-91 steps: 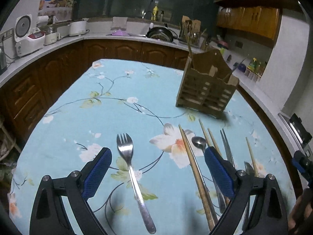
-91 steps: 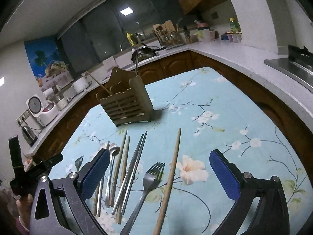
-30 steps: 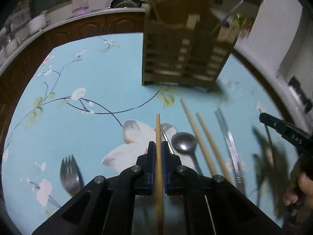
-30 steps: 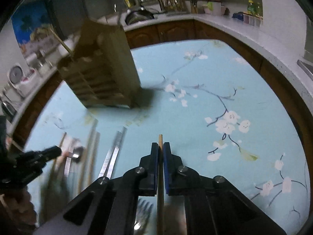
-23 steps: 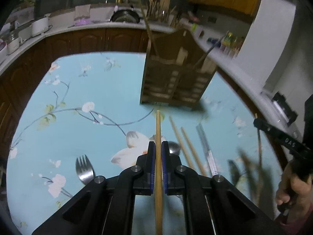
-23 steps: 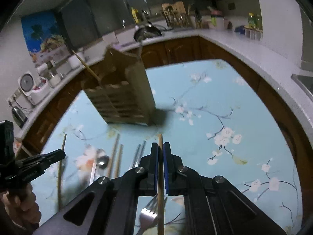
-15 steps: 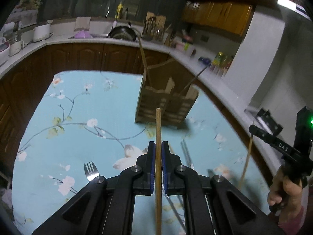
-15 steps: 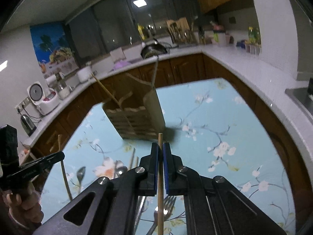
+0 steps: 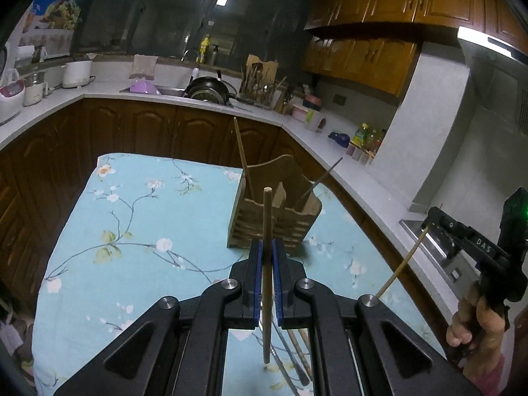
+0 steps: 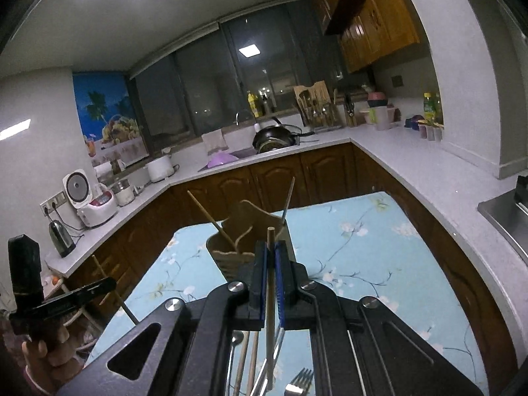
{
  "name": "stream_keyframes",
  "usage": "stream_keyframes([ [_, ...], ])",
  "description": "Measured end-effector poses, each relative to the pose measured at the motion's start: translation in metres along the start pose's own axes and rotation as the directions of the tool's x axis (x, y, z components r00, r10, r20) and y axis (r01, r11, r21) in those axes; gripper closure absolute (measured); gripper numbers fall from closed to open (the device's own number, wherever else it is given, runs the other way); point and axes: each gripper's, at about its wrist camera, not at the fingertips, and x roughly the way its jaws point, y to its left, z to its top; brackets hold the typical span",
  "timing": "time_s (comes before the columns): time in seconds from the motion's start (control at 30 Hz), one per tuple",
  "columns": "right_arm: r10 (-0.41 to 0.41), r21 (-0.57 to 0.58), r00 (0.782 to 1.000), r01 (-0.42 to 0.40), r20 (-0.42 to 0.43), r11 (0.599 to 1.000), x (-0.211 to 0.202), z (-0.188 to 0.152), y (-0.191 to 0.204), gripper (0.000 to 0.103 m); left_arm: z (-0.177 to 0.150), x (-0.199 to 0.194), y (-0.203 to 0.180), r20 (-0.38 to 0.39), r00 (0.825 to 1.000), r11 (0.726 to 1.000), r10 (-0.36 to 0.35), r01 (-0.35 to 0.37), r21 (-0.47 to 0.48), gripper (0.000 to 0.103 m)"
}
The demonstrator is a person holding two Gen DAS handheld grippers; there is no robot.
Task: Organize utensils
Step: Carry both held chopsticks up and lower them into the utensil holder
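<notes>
Both claws have risen, each clamped on a chopstick, above floral tablecloth

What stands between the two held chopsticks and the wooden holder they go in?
Nothing visible. Each gripper is shut on a wooden chopstick and points at the holder, with only open air and bare tablecloth between. One chopstick and one metal stick already lean inside the holder.

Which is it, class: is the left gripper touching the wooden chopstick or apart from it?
Touching. The left wrist view shows the left gripper shut on the wooden chopstick, both blue pads against it.
</notes>
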Motion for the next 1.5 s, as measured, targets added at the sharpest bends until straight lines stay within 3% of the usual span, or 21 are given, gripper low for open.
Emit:
stream_keyframes([
  [0.57, 0.020, 0.027, 0.992, -0.024, 0.125, 0.999, 0.035, 0.051, 0.000, 0.098, 0.046, 0.019, -0.001, 0.190, 0.982, 1.000, 0.018, -0.020, 0.008, 0.099],
  [0.93, 0.005, 0.081, 0.966, -0.027, 0.257, 0.996, 0.069, 0.101, -0.005, 0.098, 0.092, 0.078, -0.001, 0.349, 0.935, 0.998, 0.066, -0.070, -0.002, 0.099],
  [1.1, -0.019, 0.099, 0.961, -0.008, 0.275, 0.995, 0.094, 0.102, -0.013, 0.098, 0.082, 0.121, 0.008, 0.378, 0.920, 0.995, 0.100, -0.088, -0.047, 0.099],
  [1.3, -0.043, 0.145, 0.970, 0.008, 0.241, 0.989, 0.131, 0.072, -0.026, 0.098, 0.057, 0.185, 0.016, 0.335, 0.932, 0.986, 0.141, -0.100, -0.136, 0.099],
  [1.5, -0.051, 0.140, 0.982, 0.025, 0.183, 0.990, 0.160, 0.044, -0.033, 0.098, 0.030, 0.238, 0.014, 0.255, 0.955, 0.984, 0.152, -0.120, -0.135, 0.098],
])
